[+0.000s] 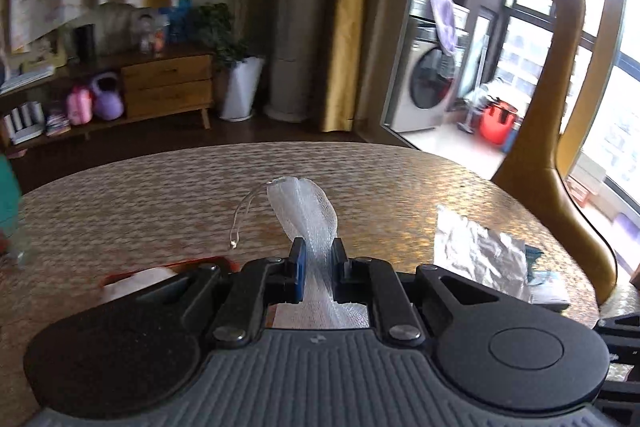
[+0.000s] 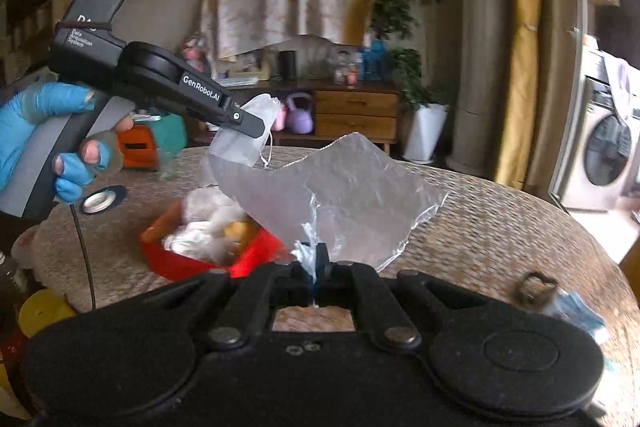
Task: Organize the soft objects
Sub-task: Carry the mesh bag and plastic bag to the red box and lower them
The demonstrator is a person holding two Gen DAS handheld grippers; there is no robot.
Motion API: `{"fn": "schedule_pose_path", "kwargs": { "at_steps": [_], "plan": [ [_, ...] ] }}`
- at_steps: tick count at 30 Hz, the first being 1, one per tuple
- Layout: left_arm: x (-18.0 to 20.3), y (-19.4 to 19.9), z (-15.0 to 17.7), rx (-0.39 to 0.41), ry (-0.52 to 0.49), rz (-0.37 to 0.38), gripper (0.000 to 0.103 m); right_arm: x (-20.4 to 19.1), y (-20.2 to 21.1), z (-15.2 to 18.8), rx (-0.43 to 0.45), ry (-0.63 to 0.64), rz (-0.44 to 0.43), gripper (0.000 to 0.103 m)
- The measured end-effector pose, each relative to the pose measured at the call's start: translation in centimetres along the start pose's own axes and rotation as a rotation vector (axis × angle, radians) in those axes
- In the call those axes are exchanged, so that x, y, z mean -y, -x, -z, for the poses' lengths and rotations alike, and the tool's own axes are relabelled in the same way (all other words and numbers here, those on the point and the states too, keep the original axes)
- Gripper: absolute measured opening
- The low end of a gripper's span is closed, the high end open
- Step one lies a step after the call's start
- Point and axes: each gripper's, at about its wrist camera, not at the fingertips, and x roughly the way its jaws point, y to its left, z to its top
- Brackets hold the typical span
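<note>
One gripper [image 2: 256, 125] marked "GenRobot.AI", "Data Acquisition System"

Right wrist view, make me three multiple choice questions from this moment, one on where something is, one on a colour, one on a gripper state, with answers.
1. Where does the red tray sit?
A. on the woven tabletop
B. on the floor
C. on the wooden cabinet

2. What colour is the glove on the hand holding the left gripper?
A. yellow
B. blue
C. black

3. What is the right gripper doing?
A. open over the tray
B. shut on nothing
C. shut on the clear plastic sheet

Answers:
1 A, the tray rests on the table just beyond the right gripper.
2 B, blue glove fingers wrap the grey handle.
3 C, the sheet's bunched edge is pinched between its closed jaws and the sheet stands up from them.
</note>
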Motion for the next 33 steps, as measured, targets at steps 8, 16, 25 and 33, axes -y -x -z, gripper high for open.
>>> {"fn": "schedule_pose_path", "kwargs": {
  "at_steps": [8, 16, 25, 33],
  "plan": [
    [-5.3, 1.2, 1.8, -0.027, 0.036, -0.062, 0.012, -2.7, -4.4, -2.7, -0.047, -0.019, -0.098, 0.0],
    [-8.6, 0.1, 3.5, -0.08, 0.061, -0.093, 0.012, -5.5, -9.2, -4.0, -0.092, -0.011, -0.154, 0.0],
    [-12.0, -2.2, 5.8, -0.135, 0.087, -0.131, 0.012, -7.7, -14.3, -3.8, -0.153, 0.01, -0.158, 0.0],
    [-13.5, -4.6, 7.4, -0.188, 0.103, -0.157, 0.012, -8.1, -19.5, -3.7, -0.229, 0.003, -0.141, 0.0]
  ]
}}
